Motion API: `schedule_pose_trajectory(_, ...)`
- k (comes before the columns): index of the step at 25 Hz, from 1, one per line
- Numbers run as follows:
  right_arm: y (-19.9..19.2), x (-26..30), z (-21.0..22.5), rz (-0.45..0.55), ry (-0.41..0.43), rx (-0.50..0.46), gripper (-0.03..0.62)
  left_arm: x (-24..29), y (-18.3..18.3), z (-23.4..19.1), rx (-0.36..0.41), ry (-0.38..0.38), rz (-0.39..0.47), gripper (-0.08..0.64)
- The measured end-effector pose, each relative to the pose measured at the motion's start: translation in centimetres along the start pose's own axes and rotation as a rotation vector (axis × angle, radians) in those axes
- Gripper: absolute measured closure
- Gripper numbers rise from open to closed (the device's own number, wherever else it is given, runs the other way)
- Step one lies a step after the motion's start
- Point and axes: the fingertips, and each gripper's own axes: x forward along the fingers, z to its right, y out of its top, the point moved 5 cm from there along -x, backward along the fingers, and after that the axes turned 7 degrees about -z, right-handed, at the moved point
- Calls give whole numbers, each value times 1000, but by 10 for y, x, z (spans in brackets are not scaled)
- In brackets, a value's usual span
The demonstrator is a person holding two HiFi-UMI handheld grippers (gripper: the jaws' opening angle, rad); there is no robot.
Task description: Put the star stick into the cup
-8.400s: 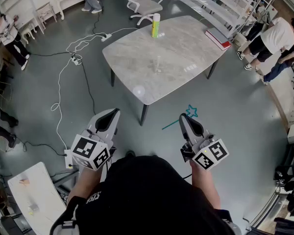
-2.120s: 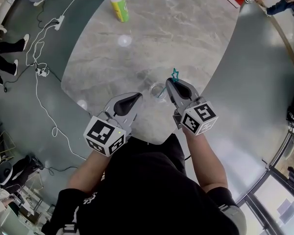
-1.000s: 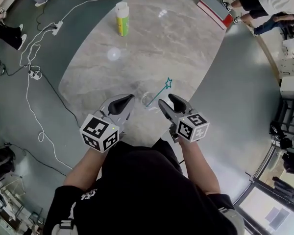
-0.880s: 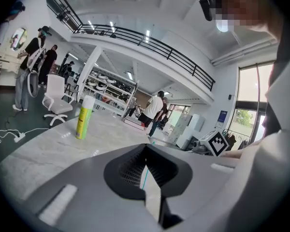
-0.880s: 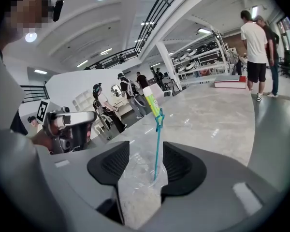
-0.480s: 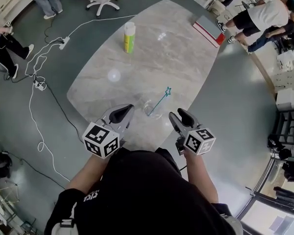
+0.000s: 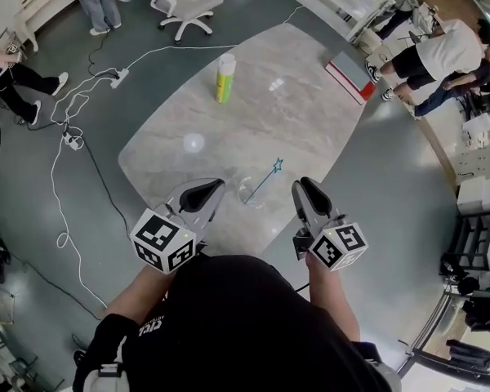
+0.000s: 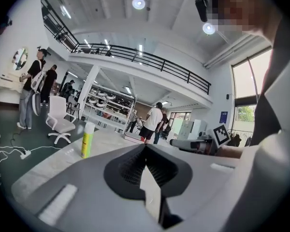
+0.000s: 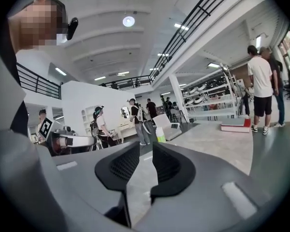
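Observation:
A clear cup (image 7: 251, 192) stands near the front edge of the grey marble table (image 7: 298, 117). The teal star stick (image 7: 265, 179) leans in it, with the star (image 7: 278, 164) up and to the right. My right gripper (image 7: 303, 188) (image 9: 146, 147) hangs just right of the cup, apart from the stick. Its jaws are closing, a narrow gap still shows, and nothing is between them. My left gripper (image 7: 210, 189) (image 8: 145, 149) is left of the cup, with its jaws together and empty.
A yellow-green bottle (image 7: 225, 77) (image 8: 88, 140) stands at the far side of the table. A red and white book (image 7: 351, 66) (image 9: 236, 125) lies at its far right corner. A white chair (image 7: 185, 2), floor cables (image 7: 82, 137) and standing people (image 7: 441, 55) surround the table.
The right gripper, which held the stick over the cup two seconds ago, has let go and drawn back. The stick stays leaning in the cup. The right jaws have narrowed.

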Motion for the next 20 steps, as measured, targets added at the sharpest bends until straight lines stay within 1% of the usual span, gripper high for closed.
schedule_pose_trajectory(4,38,-5,1,58,75,-75,503,-2,16,15,-4,59,54,558)
schedule_pose_trajectory(6,49,-12,2,81,106,-88,516,-2,21,23,0,84,68,558)
schedule_pose_trajectory(8,53,-18,2,98,139,-87,539,-5,24,30,15,109,76,558)
schedule_pose_trajectory(11,52,-23,3,89,174,-98,578,-10,29,38,44,150,85,558)
schedule_pose_trajectory(13,51,-24,5,83,190,-99,578,-14,33,39,50,177,94,558)
schedule_pose_trajectory(16,55,-30,8,99,207,-114,578,-20,41,39,56,214,111,558)
schedule_pose_trajectory(20,58,-46,5,136,223,-182,578,-24,50,46,93,244,130,558)
